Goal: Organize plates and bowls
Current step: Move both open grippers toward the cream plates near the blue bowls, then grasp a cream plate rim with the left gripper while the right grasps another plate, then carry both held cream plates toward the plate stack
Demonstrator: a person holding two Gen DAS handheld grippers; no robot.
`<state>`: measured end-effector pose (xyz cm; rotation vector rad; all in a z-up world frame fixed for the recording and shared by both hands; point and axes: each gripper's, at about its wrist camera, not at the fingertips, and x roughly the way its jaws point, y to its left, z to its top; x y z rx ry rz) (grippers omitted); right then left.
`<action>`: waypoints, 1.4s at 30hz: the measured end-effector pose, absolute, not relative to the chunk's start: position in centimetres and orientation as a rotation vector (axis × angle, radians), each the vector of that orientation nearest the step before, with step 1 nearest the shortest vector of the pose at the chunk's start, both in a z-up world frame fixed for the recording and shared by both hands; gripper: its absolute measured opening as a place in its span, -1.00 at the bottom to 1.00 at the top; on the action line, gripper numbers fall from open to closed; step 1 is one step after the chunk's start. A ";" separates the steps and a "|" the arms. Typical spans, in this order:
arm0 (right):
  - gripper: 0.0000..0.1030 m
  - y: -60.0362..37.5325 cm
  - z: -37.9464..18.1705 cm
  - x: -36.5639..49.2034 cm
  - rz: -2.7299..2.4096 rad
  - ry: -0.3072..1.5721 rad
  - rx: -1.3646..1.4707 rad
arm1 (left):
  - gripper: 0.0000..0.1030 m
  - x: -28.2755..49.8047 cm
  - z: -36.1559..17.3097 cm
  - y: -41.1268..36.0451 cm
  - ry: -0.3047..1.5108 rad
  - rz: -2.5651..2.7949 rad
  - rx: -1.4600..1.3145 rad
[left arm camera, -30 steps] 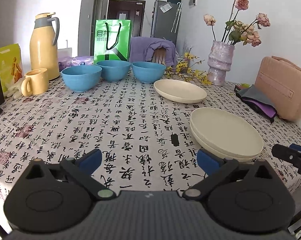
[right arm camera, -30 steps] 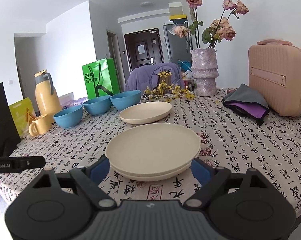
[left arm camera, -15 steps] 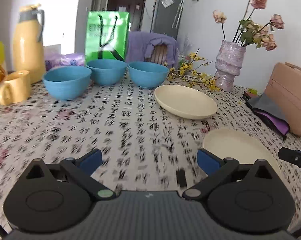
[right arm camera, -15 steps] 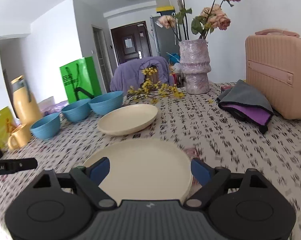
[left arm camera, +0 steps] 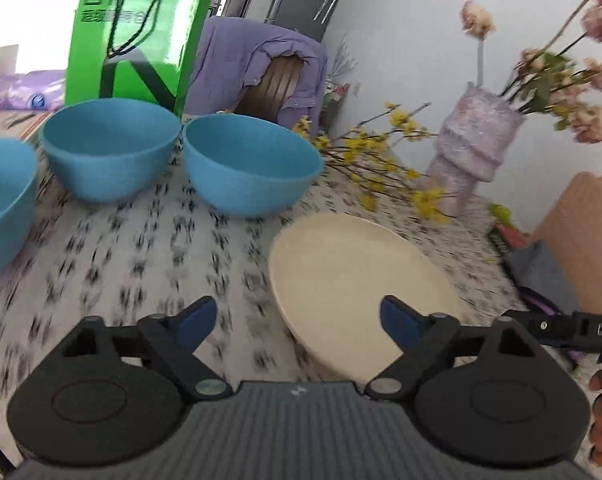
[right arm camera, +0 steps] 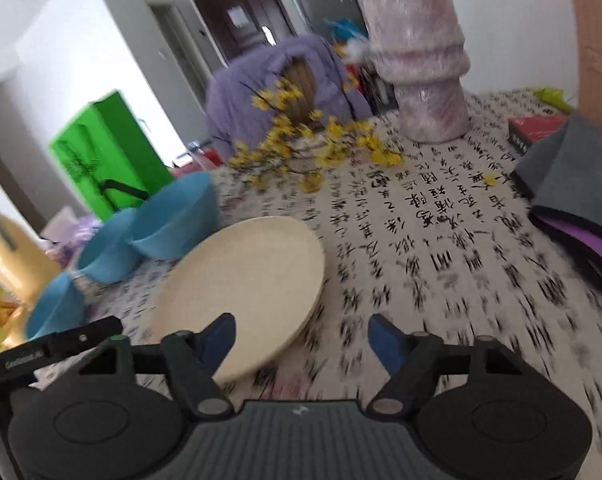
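Bare tablecloth (right arm camera: 441,264) lies open right of the cream plate (left arm camera: 353,276). My left gripper (left arm camera: 299,320) and right gripper (right arm camera: 301,338), jaws just narrowing, grasp nothing, flanking its rim.

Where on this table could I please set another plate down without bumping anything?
Bare cloth lies between the cream plate and the folded grey cloth, below the vase. Crowded: the blue bowls sit close together, with yellow flower sprigs spread behind the plate.

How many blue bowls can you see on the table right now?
3, in a row left of the cream plate: one nearest the plate, one in front of the green bag, one cut off by the left edge. More may be hidden.
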<state>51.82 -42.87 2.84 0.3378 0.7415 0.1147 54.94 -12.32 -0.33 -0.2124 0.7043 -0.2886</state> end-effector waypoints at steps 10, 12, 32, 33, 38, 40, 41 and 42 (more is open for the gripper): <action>-0.52 -43.5 -0.7 60.2 0.070 0.878 0.411 | -0.33 61.8 -4.1 -12.7 0.799 -0.291 -0.243; -0.78 -43.2 -1.1 60.5 0.093 0.893 0.411 | -0.77 62.3 -4.3 -12.7 0.821 -0.312 -0.255; -0.86 -41.1 4.2 55.1 0.174 0.808 0.368 | -0.79 54.7 1.9 -11.5 0.723 -0.301 -0.192; -0.86 -40.9 4.6 54.3 0.183 0.798 0.363 | -0.79 53.7 2.5 -11.4 0.715 -0.298 -0.191; -0.86 -39.5 6.2 49.3 0.223 0.748 0.333 | -0.80 47.9 4.5 -10.9 0.693 -0.246 -0.191; -0.85 -39.0 6.4 47.0 0.235 0.735 0.315 | -0.79 45.1 5.0 -10.9 0.680 -0.227 -0.186; -0.85 -38.8 6.4 45.7 0.239 0.725 0.310 | -0.79 44.0 5.1 -10.8 0.678 -0.222 -0.189; -0.85 -38.8 6.4 44.4 0.242 0.716 0.313 | -0.79 42.6 5.3 -10.7 0.677 -0.215 -0.194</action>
